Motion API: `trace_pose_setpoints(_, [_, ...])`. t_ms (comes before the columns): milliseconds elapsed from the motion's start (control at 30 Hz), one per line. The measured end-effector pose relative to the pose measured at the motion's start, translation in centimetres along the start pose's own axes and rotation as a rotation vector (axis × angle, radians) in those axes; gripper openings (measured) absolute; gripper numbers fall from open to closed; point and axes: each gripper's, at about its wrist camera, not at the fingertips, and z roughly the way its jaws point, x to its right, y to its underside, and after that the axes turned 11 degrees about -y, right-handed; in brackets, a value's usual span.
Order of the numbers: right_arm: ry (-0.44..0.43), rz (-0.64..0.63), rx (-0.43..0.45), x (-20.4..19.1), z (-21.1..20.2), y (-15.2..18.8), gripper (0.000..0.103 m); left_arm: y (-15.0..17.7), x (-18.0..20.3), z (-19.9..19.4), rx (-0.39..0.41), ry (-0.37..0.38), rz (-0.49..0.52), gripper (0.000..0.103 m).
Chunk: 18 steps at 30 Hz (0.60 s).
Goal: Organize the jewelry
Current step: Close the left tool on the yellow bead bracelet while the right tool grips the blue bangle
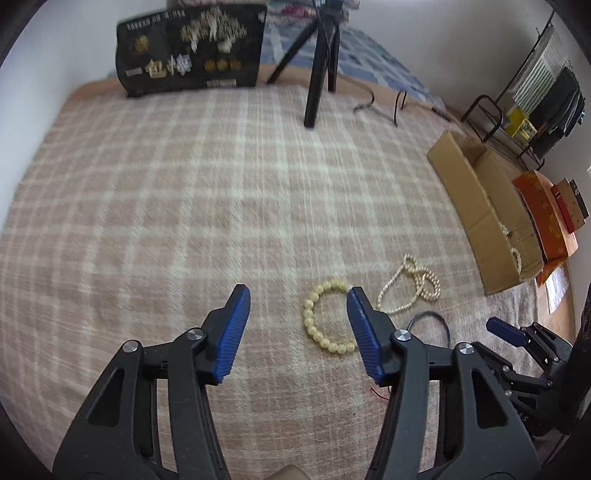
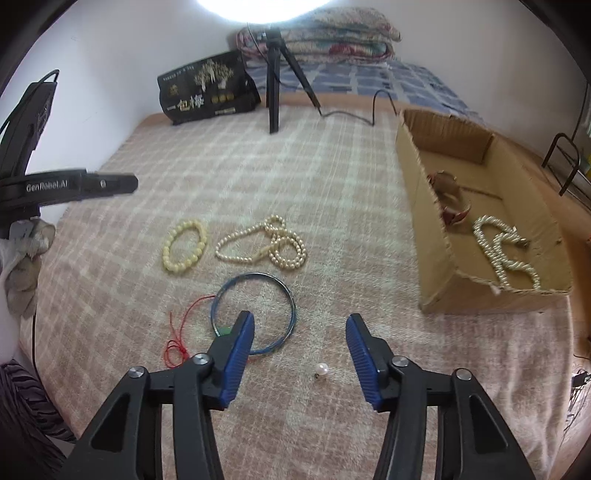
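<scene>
A yellow bead bracelet (image 1: pixel 325 317) (image 2: pixel 184 245) lies on the plaid blanket beside a long pearl necklace (image 1: pixel 412 286) (image 2: pixel 264 245). A thin blue wire hoop (image 2: pixel 255 314) with a red string (image 2: pixel 181 332) lies nearer, and a single pearl earring (image 2: pixel 321 369) sits between my right gripper's fingers. My left gripper (image 1: pixel 297 299) is open and empty, its right finger over the bracelet's edge. My right gripper (image 2: pixel 299 325) is open and empty above the blanket. An open cardboard box (image 2: pixel 424 206) (image 1: pixel 465 199) at the right holds a white pearl strand (image 2: pixel 502 251) and a reddish piece (image 2: pixel 452 199).
A black tripod (image 2: pixel 275 85) (image 1: pixel 317 66) with a cable and a black printed bag (image 2: pixel 207 88) (image 1: pixel 192 51) stand at the blanket's far edge. Folded quilts (image 2: pixel 317 33) lie behind. An orange box (image 1: pixel 543 214) and a metal rack (image 1: pixel 517 110) stand past the cardboard box.
</scene>
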Motion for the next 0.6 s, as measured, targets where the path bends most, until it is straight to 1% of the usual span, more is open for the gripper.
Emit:
trace_pose_setpoints(67, [-0.001, 0.008, -0.011, 0.3, 0.6, 0.0, 0.048, 0.1, 0.2, 1.2, -0.033, -0.006, 0.001, 0.049])
trace_pose_setpoints(167, [-0.003, 0.012, -0.026, 0.7, 1.3, 0.0, 0.046, 0.4, 0.4, 2.7, -0.069, -0.021, 0.002, 0.049])
trace_pose_setpoints(367, [-0.006, 0.002, -0.049, 0.6, 2.4, -0.3, 0.045, 0.8, 1.2, 4.0, -0.094, -0.033, 0.030, 0.049])
trace_pose_setpoints(600, [-0.009, -0.008, -0.073, 0.3, 3.4, -0.7, 0.045, 0.8, 1.3, 4.7, -0.099, -0.041, 0.047, 0.049])
